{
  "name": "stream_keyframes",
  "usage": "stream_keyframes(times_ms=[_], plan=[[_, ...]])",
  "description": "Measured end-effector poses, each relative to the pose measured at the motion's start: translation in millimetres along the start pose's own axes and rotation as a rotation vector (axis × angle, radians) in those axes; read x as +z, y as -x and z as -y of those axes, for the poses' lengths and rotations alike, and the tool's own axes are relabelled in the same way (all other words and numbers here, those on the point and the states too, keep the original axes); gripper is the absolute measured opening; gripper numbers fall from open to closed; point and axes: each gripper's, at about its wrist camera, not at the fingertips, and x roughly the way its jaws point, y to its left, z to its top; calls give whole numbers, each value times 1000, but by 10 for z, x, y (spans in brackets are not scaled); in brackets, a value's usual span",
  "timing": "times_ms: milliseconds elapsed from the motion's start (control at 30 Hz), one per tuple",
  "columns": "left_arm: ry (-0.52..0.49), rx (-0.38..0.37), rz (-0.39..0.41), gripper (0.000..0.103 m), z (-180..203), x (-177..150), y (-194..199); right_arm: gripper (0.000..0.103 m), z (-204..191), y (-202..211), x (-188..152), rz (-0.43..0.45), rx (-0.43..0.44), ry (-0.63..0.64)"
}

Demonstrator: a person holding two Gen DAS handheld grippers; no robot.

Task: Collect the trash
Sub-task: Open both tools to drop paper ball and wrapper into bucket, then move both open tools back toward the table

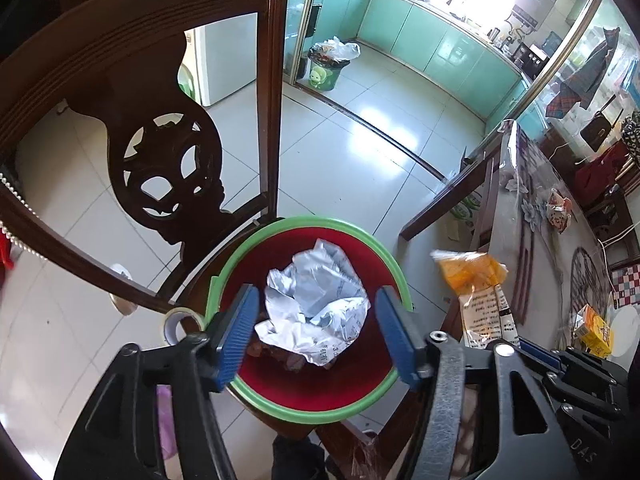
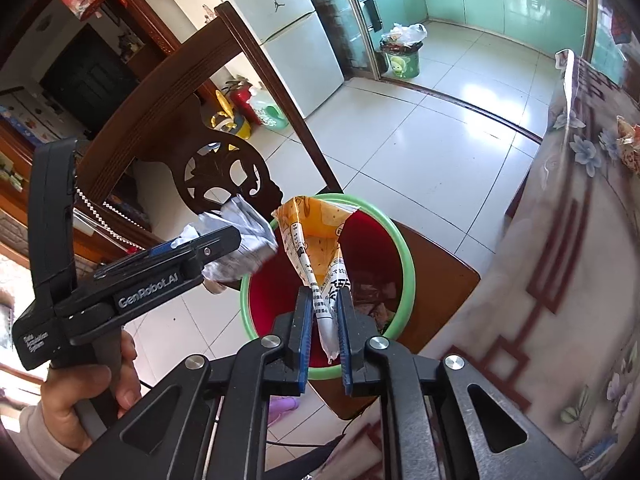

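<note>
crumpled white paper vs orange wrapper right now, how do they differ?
The crumpled white paper is a balled wad; the orange wrapper is a flat printed bag, torn open at its top. The paper sits between the left gripper's spread fingers, pads clear of it; the wrapper is pinched at its lower end in the right gripper. Both hang over the red bin with the green rim.

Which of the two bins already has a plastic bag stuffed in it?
The far green bin by the kitchen doorway, with a cartoon face on its side. The near bin, red inside with a green rim, holds crumpled paper instead.
</note>
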Motion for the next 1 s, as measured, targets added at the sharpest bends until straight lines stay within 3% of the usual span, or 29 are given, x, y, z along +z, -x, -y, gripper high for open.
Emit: stream_keyframes(times_ms=[67, 133, 367, 600, 767, 900, 1000], plan=[[7, 3, 17, 76, -17, -5, 45, 37, -3, -27, 14, 11, 12, -7], [17, 5, 26, 76, -26, 1, 94, 42, -6, -34, 11, 32, 22, -13], [20, -24, 78, 76, 68, 1, 363, 43, 103, 134, -86, 51, 87, -81], [-115, -85, 123, 76, 581, -113, 664, 43, 578, 993, -565, 145, 74, -182], [-225, -157, 132, 76, 1130, -250, 825, 43, 1258, 1896, -1123, 276, -78, -306], [-317, -208, 157, 82, 1671, -426, 936, 56, 2071, 2584, -1554, 372, -254, -455], [-373, -239, 158, 82, 2109, -599, 944, 57, 2758, 2992, -1845, 380, -443, -545]])
